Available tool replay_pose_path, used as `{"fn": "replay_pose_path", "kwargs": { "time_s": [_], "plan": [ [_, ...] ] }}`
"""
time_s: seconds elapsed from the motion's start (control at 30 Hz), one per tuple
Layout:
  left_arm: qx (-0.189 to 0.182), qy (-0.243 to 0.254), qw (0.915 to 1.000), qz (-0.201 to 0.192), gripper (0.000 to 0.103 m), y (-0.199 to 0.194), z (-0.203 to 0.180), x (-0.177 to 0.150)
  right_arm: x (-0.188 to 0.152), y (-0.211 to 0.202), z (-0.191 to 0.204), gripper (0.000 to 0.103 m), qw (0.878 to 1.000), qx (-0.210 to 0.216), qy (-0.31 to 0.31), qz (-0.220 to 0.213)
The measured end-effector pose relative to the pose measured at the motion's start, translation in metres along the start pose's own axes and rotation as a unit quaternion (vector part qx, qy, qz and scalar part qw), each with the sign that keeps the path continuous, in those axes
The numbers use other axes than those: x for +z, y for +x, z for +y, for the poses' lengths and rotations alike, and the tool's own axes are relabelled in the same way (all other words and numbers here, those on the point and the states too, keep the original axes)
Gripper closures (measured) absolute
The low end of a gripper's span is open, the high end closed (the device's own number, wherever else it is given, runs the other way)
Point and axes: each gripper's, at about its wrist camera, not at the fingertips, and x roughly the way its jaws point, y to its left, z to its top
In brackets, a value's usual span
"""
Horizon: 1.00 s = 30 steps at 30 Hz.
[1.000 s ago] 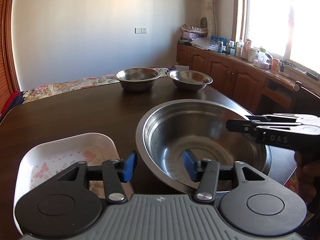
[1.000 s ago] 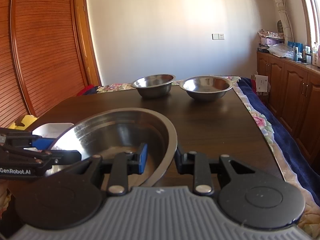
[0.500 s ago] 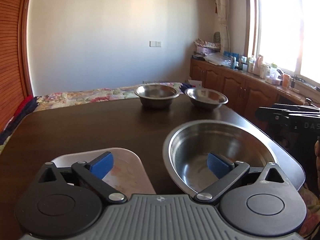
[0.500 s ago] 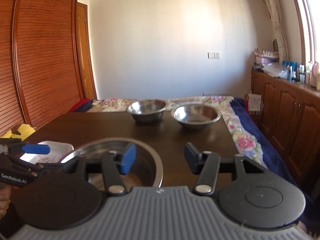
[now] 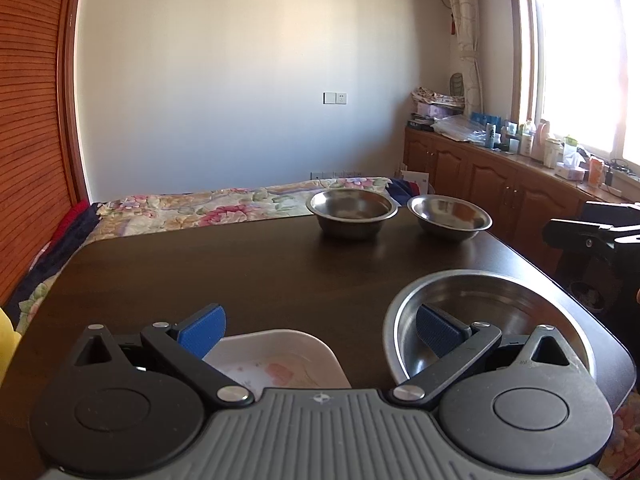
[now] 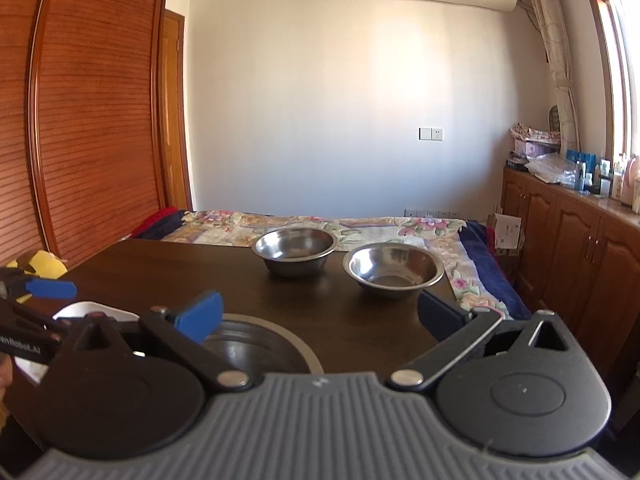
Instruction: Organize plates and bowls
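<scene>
The large round stainless steel basin (image 5: 488, 320) is resting on the dark wooden table (image 5: 240, 272), released: the left gripper (image 5: 320, 332) is standing spread wide over it, empty. The right gripper (image 6: 320, 316) has just been opening, nothing between its jaws. Beyond both jaws, two smaller steel bowls (image 6: 296, 250) are waiting unstacked. Only the left view is showing the white floral rectangular plate (image 5: 280, 360) clearly.

Large steel bowl (image 5: 488, 312) upright beside white plate (image 5: 280, 360).
</scene>
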Motion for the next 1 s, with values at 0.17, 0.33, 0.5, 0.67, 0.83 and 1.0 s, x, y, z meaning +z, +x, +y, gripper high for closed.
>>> {"fn": "replay_pose_path", "kwargs": {
  "time_s": [0.17,0.33,0.5,0.67,0.83,1.0],
  "plan": [
    [0.008,0.006,0.9999,-0.001,0.0,0.006,0.006,0.009,0.01,0.006,0.0,0.0,1.0,0.003,-0.022,0.0],
    [0.014,0.015,0.9998,0.0,0.0,0.017,0.01,0.021,0.022,0.014,0.0,0.0,0.999,0.005,-0.047,0.005],
    [0.013,0.027,0.9995,-0.003,0.0,0.028,0.009,0.036,0.041,0.027,-0.005,0.0,0.998,0.017,-0.06,0.008],
    [0.006,0.038,0.9993,0.0,0.008,0.047,0.01,0.055,0.058,0.043,-0.01,0.0,0.997,0.026,-0.078,0.011],
    [0.007,0.058,0.9983,0.004,0.021,0.069,0.011,0.074,0.073,0.071,-0.021,0.0,0.996,0.04,-0.069,0.028],
    [-0.008,0.061,0.9978,0.023,0.05,0.096,0.011,0.09,0.083,0.094,-0.029,0.0,0.996,0.06,-0.059,0.044]
  ]
}}
